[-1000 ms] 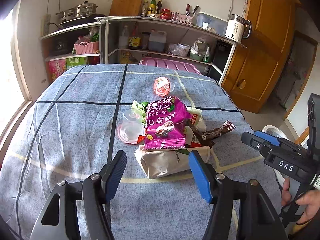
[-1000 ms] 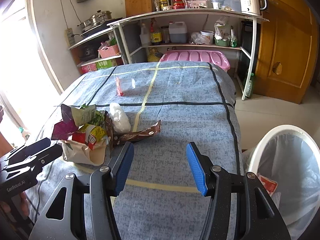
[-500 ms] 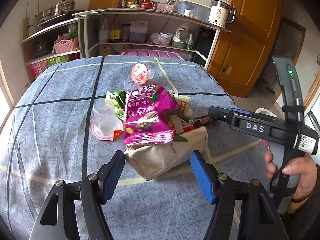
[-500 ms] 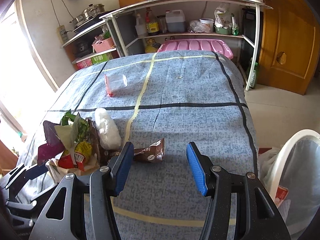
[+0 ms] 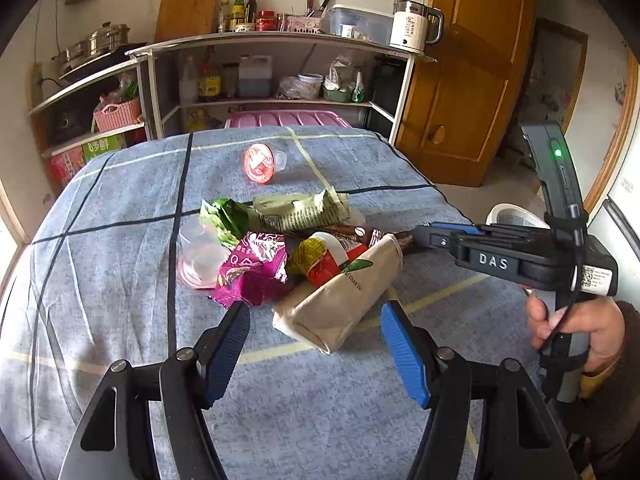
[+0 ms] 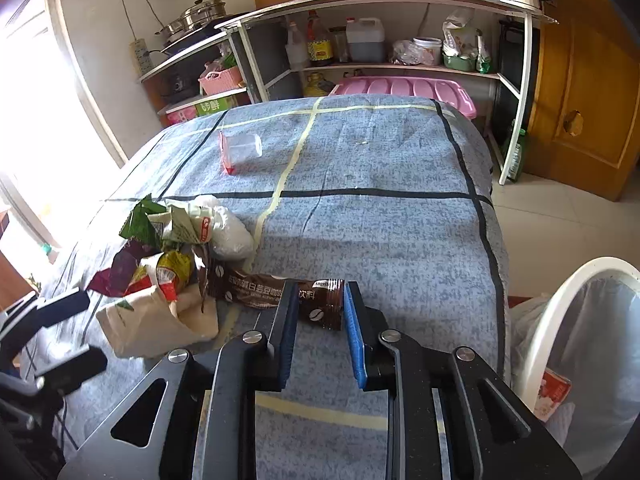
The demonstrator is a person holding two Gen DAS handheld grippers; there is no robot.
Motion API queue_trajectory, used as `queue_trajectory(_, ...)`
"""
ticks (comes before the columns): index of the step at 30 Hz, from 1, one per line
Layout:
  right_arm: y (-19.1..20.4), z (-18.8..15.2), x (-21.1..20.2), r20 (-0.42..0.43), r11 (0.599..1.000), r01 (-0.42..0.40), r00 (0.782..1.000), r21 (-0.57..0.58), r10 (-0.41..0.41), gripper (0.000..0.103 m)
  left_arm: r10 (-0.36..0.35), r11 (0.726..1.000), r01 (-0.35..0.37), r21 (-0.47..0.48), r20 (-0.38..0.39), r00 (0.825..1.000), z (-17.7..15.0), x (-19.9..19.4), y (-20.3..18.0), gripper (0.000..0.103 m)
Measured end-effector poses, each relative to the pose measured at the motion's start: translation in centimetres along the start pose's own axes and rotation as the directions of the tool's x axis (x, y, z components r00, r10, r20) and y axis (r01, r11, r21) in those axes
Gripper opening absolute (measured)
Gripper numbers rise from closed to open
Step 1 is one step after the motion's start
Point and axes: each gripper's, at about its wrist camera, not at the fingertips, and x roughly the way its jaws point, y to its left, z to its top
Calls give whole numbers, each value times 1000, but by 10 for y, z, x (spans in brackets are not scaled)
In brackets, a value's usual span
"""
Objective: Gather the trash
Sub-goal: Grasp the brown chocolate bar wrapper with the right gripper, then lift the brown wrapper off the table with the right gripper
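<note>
Jaws of the right gripper (image 6: 320,312) are seen closing around the end of a brown coffee-drink wrapper (image 6: 280,294), low in the frame's centre, on the blue-clothed worktop (image 6: 380,216). Those of the left gripper (image 5: 314,344) are held wide apart, empty, before a beige paper bag (image 5: 340,300) (part of the litter pile). A white bin (image 6: 560,320) is seen at lower right.

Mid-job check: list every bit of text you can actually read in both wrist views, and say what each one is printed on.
"DAS": side of the right tongs, whose jaws are closing on the brown wrapper.
"GenRobot": not legible now.
"饮料": end of the brown wrapper.
"Chao": partial word on the beige paper bag.
Purple snack bag, green wrapper, kettle, shelf boxes: print too small or crumpled to read.
</note>
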Motion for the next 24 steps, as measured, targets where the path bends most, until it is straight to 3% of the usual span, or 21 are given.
queue_trajectory(8, -4, -21, -13, -55, 996, 9, 998, -93, -15, 22, 36, 998, -36, 57, 6, 999, 11, 13, -2, 68)
queue_trajectory(11, -3, -19, -16, -25, 989, 35, 999, -146, -39, 25, 50, 996, -48, 75, -21, 999, 10, 21, -1, 68)
queue_trajectory(14, -3, -13, -18, 26, 988, 35, 999, -153, -32, 52, -2, 996, 5, 84, -45, 999, 9, 27, 0, 68)
queue_trajectory(20, 11, -2, -5, 49, 965, 30, 999, -261, -18, 52, -45, 994, 56, 94, -113, 993, 1, 41, -6, 68)
queue_trajectory(24, 13, 3, 11, -13, 958, -25, 1000, -287, 23, 52, -110, 991, 118, 62, -121, 986, -3, 37, -6, 68)
